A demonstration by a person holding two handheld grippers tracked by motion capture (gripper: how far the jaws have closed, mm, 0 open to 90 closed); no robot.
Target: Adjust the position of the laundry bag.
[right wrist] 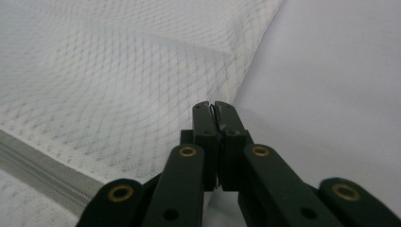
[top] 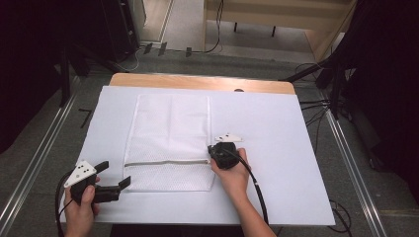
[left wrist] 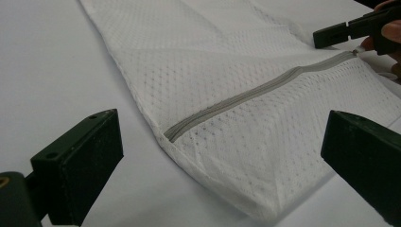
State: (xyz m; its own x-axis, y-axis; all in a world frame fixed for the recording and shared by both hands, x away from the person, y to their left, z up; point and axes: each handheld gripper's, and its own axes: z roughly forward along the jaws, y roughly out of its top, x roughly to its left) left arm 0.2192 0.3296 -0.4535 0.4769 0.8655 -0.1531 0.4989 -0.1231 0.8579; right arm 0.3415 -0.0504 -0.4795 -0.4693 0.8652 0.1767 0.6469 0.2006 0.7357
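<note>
With the mesh bag [top: 170, 143] flat near the desk's [top: 276, 148] middle and its zipper [left wrist: 257, 92] seemingly closed, my right gripper [top: 213, 150] pinches something thin, likely the pull, while my left gripper [top: 114, 174] waits spread.

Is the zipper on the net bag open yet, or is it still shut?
Still shut: the grey zipper runs closed across the white mesh bag, which lies flat on the table. In hand: the right tool is pinched shut at the zipper's end, apparently on a small pull, though that is hard to see. The left tool waits open beside the bag's corner. Left: everything.
</note>
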